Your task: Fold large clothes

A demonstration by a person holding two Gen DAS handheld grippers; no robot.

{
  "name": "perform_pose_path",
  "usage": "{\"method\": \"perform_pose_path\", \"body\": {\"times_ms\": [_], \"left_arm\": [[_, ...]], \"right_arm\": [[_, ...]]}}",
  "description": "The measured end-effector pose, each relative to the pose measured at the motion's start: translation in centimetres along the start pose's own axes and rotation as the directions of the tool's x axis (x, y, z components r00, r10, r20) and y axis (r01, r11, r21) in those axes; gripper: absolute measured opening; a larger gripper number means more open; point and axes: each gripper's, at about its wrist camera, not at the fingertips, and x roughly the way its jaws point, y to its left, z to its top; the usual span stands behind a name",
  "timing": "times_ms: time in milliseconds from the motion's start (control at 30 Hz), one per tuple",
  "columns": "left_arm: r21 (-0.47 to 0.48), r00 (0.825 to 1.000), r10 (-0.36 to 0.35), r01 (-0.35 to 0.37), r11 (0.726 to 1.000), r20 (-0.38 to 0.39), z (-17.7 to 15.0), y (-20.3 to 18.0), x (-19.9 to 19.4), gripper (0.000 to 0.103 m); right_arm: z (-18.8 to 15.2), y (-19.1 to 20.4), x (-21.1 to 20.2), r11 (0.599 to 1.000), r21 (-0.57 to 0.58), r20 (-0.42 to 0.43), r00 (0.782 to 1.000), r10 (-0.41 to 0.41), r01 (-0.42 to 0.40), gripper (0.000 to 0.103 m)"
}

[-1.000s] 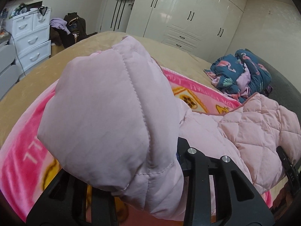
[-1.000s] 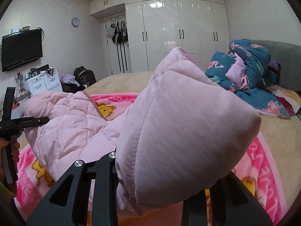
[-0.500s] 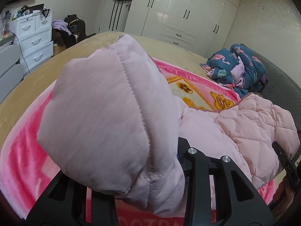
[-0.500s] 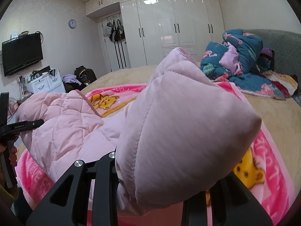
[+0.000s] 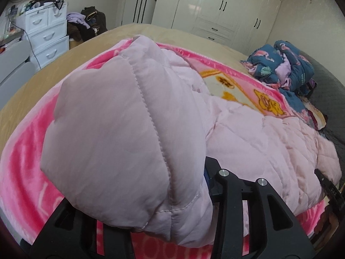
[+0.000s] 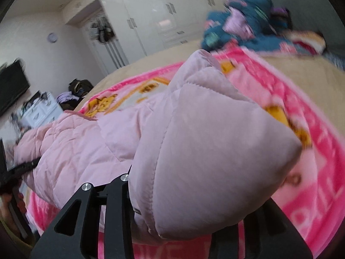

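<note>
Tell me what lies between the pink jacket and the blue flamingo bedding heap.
In the left wrist view, the pink cartoon blanket and a strip of tan bedspread lie between the pink jacket and the blue flamingo bedding heap.

The jacket [image 5: 120,133] bunched in front of my claws is pale pink, smooth across the near panel with a stitched seam down it, and quilted in diamonds further along [image 6: 71,142]. My own fingers [image 5: 239,205] are matte black with silver screw heads. Under the jacket lies a hot-pink blanket [image 5: 28,151] with white lettering, a cream centre and yellow cartoon bears [image 5: 267,105]. The bedspread [image 5: 151,32] beneath is plain tan. The heap of bedding [image 5: 280,67] at the far side is dark teal with pink flamingos and a lilac patch. The wardrobe [image 5: 217,8] is glossy white with black handles; the drawers [image 5: 46,36] are white too.
</note>
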Motion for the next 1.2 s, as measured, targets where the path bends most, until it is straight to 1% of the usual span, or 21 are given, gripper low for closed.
{"method": "perform_pose_path", "body": {"times_ms": [67,167,200,267,367,400,433,533,600,700,767,900,1000,1033,1067,1167,1200], "left_arm": [[-0.003,1.000,0.001,-0.001,1.000,-0.012,-0.3,0.3,0.3,0.034],[0.002,1.000,0.010,-0.010,1.000,-0.021,-0.6,0.5,0.6,0.036],[0.002,1.000,0.011,-0.011,1.000,-0.023,-0.6,0.5,0.7,0.037],[0.001,1.000,0.016,-0.016,1.000,-0.026,-0.7,0.6,0.8,0.037],[-0.001,0.999,0.022,-0.022,1.000,-0.030,-0.9,0.8,1.0,0.039],[-0.002,0.999,0.021,-0.021,1.000,-0.031,-0.9,0.9,1.0,0.040],[-0.003,0.999,0.022,-0.022,1.000,-0.032,-1.0,1.0,1.0,0.041],[-0.006,0.999,0.018,-0.018,1.000,-0.036,-1.2,1.3,1.0,0.043],[-0.005,0.999,0.018,-0.018,1.000,-0.036,-1.2,1.2,1.1,0.044],[-0.011,0.999,0.011,-0.011,1.000,-0.036,-1.4,1.4,1.1,0.045],[-0.021,0.999,0.003,-0.004,1.000,-0.037,-1.6,1.6,1.2,0.049],[-0.048,0.999,-0.009,0.007,0.999,-0.034,-2.5,2.5,1.5,0.054],[-0.073,0.999,-0.015,0.012,0.997,-0.036,-3.1,3.3,1.9,0.065],[-0.085,0.999,-0.018,0.015,0.996,-0.036,-3.4,3.6,1.9,0.070],[-0.092,0.999,-0.018,0.015,0.996,-0.036,-3.5,3.9,1.9,0.077],[-0.107,0.999,-0.014,0.009,0.994,-0.048,-3.7,4.7,1.6,0.088],[-0.112,0.999,-0.014,0.009,0.994,-0.051,-3.7,4.9,1.4,0.090]], "right_arm": [[-0.7,-1.4,0.7,0.997,0.082,-0.035,0.999,0.001,0.001,0.039],[-1.8,-3.5,1.4,0.977,0.213,-0.066,0.997,0.036,-0.022,0.048],[-2.1,-3.9,1.7,0.970,0.241,-0.079,0.996,0.039,-0.019,0.052],[-2.5,-4.3,1.9,0.963,0.269,-0.098,0.995,0.034,-0.007,0.056],[-2.5,-4.0,1.6,0.961,0.277,-0.111,0.994,0.020,0.012,0.067],[-2.6,-3.9,1.4,0.961,0.275,-0.114,0.993,0.010,0.022,0.074],[-2.5,-3.8,1.1,0.962,0.272,-0.117,0.993,-0.002,0.034,0.078],[-2.7,-3.2,0.1,0.967,0.252,-0.119,0.993,-0.017,0.047,0.086],[-3.0,-2.8,-0.7,0.967,0.249,-0.111,0.994,-0.014,0.042,0.090],[-3.3,-2.5,-2.0,0.971,0.234,-0.096,0.995,-0.035,0.056,0.092],[-3.5,-2.4,-2.8,0.972,0.226,-0.086,0.995,-0.046,0.064,0.094],[-4.0,-2.1,-4.8,0.975,0.196,-0.046,0.994,-0.100,0.107,0.097],[-4.3,-2.1,-6.2,0.974,0.188,-0.022,0.992,-0.122,0.124,0.098],[-4.3,-2.0,-6.6,0.975,0.184,-0.016,0.992,-0.127,0.127,0.098],[-4.3,-1.9,-7.2,0.974,0.180,-0.006,0.991,-0.136,0.134,0.098],[-4.2,-1.6,-8.7,0.977,0.162,0.021,0.990,-0.141,0.136,0.099],[-4.3,-1.5,-9.2,0.978,0.157,0.030,0.989,-0.143,0.137,0.099]]}}
